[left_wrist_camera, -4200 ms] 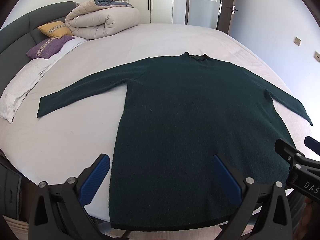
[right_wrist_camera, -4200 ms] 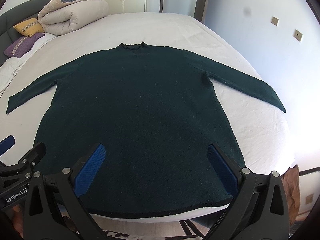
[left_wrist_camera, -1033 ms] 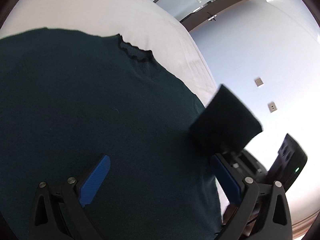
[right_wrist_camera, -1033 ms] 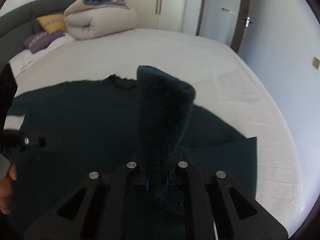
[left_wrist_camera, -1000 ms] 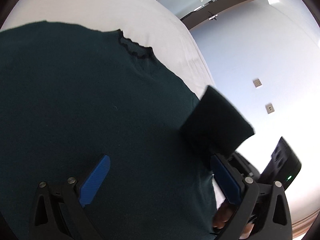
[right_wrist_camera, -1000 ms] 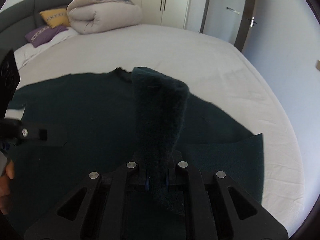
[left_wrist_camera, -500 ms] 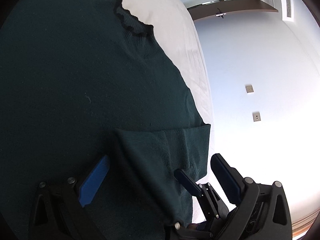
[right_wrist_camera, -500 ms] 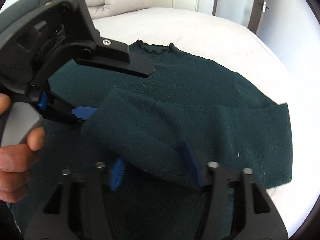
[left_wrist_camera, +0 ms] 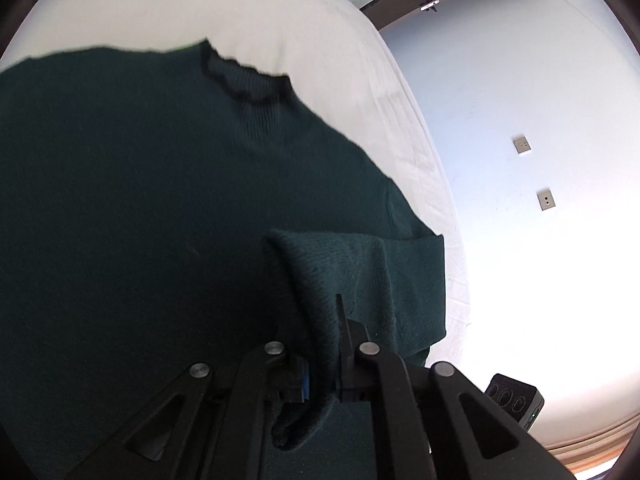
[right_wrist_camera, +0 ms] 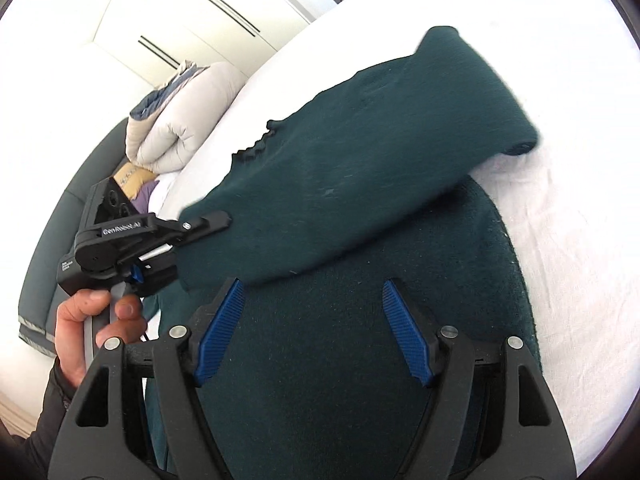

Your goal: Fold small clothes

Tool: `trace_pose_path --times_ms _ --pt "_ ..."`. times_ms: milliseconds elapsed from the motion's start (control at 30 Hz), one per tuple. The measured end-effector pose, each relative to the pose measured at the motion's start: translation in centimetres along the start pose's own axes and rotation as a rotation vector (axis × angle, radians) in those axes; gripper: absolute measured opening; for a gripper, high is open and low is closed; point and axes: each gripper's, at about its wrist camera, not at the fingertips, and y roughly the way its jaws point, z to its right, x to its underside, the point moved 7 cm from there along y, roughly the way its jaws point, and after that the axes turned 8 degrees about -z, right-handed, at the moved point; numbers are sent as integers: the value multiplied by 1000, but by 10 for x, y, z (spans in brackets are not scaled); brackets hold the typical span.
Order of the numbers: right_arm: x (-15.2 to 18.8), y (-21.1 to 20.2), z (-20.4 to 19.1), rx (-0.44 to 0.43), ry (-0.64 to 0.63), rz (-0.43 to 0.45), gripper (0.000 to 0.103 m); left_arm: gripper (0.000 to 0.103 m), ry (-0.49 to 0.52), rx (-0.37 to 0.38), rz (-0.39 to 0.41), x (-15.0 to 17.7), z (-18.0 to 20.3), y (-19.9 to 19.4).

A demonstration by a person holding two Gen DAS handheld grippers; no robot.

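Lying flat on the white bed (right_wrist_camera: 568,248), one dark green sweater (right_wrist_camera: 340,360) fills the middle of both views, its frilled collar (left_wrist_camera: 244,80) toward the top. Its one visible sleeve (right_wrist_camera: 400,168) is folded across the body, its long axis slanting from upper right to lower left in the right wrist view. Two grippers show: the left gripper (left_wrist_camera: 324,376) has just clamped onto the sleeve's end, and the right gripper (right_wrist_camera: 312,328) has just spread, its blue pads (right_wrist_camera: 404,332) apart above the body with nothing between them. One hand (right_wrist_camera: 84,328) holds the left tool.

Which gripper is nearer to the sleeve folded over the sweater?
Left. The left gripper pinches the sleeve; the right gripper is open, just short of it.
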Motion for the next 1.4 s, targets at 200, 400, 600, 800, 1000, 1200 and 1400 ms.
trace_pose_path --times_ms 200,400,600,800,1000,1200,1400 --pt "30 -71 -8 -81 92 41 71 7 2 -112 84 -39 -43 -48" --pt "9 -101 8 -217 277 128 71 7 -83 -129 84 -45 -96 -62" --pt "-17 -99 17 -342 439 172 71 7 -61 -151 80 -43 -108 -59" --pt "-38 -103 38 -345 594 238 71 7 -73 -146 75 -38 -112 -49" --pt "-41 -86 43 -291 580 204 71 10 -88 -130 76 -32 -118 -42" --pt "-75 -102 24 -330 497 215 71 17 -103 -95 69 -34 -120 -42" --pt "-125 -72 11 -314 417 109 71 17 -84 -96 89 -34 -123 -42"
